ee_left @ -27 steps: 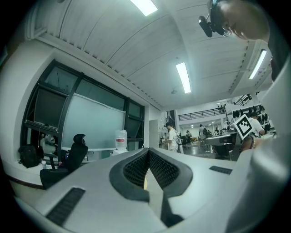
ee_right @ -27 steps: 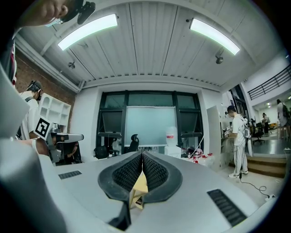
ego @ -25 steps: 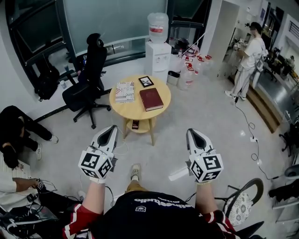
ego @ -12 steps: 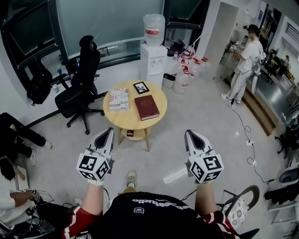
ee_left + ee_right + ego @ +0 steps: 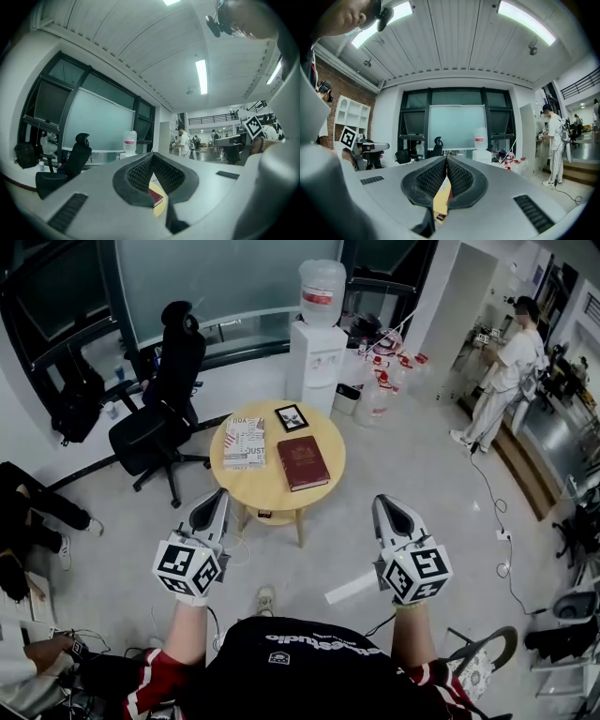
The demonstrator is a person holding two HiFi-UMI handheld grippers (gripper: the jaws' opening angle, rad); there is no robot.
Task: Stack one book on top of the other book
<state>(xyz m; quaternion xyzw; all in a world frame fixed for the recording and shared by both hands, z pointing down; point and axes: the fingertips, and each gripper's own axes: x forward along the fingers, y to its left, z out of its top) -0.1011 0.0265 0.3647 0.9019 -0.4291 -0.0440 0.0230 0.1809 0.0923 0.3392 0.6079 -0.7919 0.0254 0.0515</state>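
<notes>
Both books lie flat and side by side without touching on the round table (image 5: 272, 495), the maroon book (image 5: 303, 462) at the right and the white patterned book (image 5: 245, 442) at the left, with a small framed picture (image 5: 292, 416) beyond them. The left hand-held gripper (image 5: 220, 495) and the right hand-held gripper (image 5: 383, 502) hang well short of the table, each with its jaws together on nothing. The maroon book looks stiff, fairly heavy and smooth-covered, so it is probably best pinched deep across its near edge, cover and pages together, to keep it from drooping or slipping.
</notes>
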